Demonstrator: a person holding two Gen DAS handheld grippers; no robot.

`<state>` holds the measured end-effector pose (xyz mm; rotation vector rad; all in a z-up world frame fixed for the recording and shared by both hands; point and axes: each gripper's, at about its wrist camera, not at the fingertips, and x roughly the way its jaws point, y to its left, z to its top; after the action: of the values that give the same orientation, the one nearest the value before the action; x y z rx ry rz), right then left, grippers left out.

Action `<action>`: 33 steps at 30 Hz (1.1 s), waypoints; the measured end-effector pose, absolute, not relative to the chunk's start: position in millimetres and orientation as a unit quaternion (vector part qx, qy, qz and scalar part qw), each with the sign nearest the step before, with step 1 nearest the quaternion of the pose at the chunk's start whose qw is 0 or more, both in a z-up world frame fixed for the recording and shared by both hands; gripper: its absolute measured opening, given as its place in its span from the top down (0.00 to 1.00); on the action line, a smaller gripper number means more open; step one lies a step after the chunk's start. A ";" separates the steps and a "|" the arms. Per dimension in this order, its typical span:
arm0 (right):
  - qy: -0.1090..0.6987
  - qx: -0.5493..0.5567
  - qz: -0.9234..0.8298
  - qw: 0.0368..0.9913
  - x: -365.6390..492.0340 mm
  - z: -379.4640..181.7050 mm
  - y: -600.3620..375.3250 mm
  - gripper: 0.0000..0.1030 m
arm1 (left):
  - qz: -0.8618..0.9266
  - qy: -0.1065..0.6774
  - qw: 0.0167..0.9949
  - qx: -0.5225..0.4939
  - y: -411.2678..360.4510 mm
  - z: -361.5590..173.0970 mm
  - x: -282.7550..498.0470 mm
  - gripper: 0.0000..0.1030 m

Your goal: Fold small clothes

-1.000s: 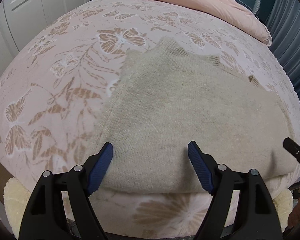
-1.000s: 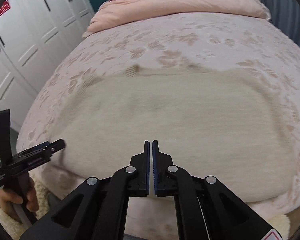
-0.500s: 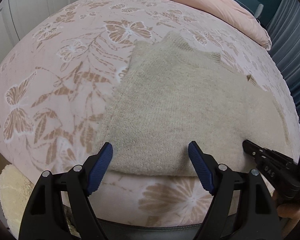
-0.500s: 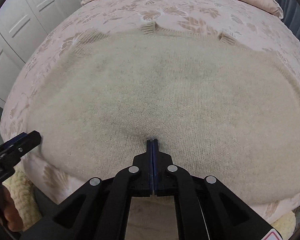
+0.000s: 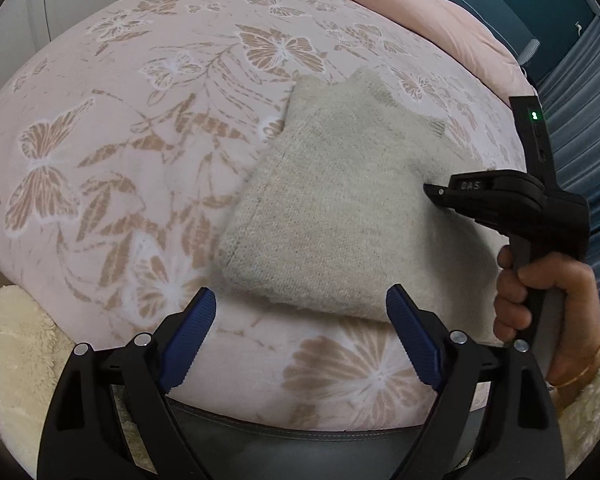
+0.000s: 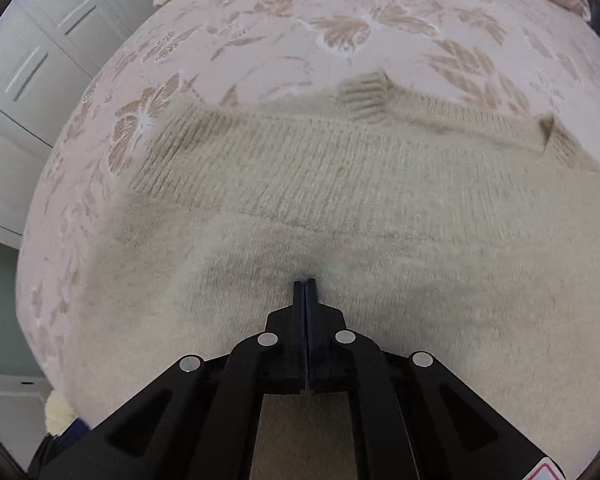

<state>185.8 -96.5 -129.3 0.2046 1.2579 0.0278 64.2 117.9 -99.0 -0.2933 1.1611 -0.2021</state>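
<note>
A folded beige knit sweater lies on the pink butterfly-print bed. My left gripper is open and empty, just off the sweater's near edge at the bed's front. My right gripper reaches in from the right with its tip on the sweater's top. In the right wrist view the right gripper is shut with its jaws pressed together, tip against the sweater. I cannot tell whether any knit is pinched between them. Ribbed cuffs stick out at the sweater's far edge.
A pink duvet is rolled along the far end of the bed. White wardrobe doors stand to the left. The bed's front edge drops off just below my left gripper. Cream fleece sleeves show at the lower corners.
The right gripper moved forward onto the middle of the sweater and stayed shut. The left gripper drew back and left, away from the sweater's near edge, still open.
</note>
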 end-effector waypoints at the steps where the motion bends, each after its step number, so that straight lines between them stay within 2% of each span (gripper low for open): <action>1: 0.585 0.081 0.007 0.807 185.8 -121.5 -91.2 0.96 | -0.098 0.546 0.819 -0.147 121.1 -98.8 63.9 0.17; 5: 0.518 0.076 0.012 0.852 152.6 -75.9 -99.7 0.97 | -0.122 0.542 0.794 -0.245 139.0 -103.6 61.2 0.13; 8: 0.492 0.079 -0.030 0.866 108.5 -63.9 -139.2 0.97 | -0.128 0.552 0.764 -0.308 141.4 -112.6 63.6 0.12; 16: 0.491 0.141 -0.241 0.825 -18.9 -86.3 -332.6 0.95 | -0.115 0.551 0.793 -0.232 108.1 -103.8 62.4 0.12; 17: 0.506 0.143 -0.252 0.812 -28.0 -100.2 -350.9 1.00 | -0.116 0.554 0.793 -0.227 102.0 -103.4 61.8 0.12; 20: 0.494 0.206 -0.214 0.817 -49.5 -114.9 -382.4 1.00 | -0.113 0.558 0.795 -0.210 85.4 -101.2 61.0 0.12; 25: 0.464 0.203 -0.205 0.838 -38.8 -76.1 -352.7 0.95 | -0.091 0.544 0.805 -0.217 78.5 -97.5 60.2 0.08; 28: 0.456 0.209 -0.108 0.858 -17.3 -57.5 -305.6 0.95 | -0.065 0.547 0.792 -0.262 92.0 -110.4 66.4 0.08; 33: 0.482 0.147 -0.002 0.864 34.5 -59.1 -215.4 0.95 | -0.018 0.539 0.762 -0.357 122.1 -139.4 77.5 0.08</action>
<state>34.5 -215.4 -59.1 0.3078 1.0092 -0.0046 77.5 122.1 -139.4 -0.7769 1.1728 -0.0391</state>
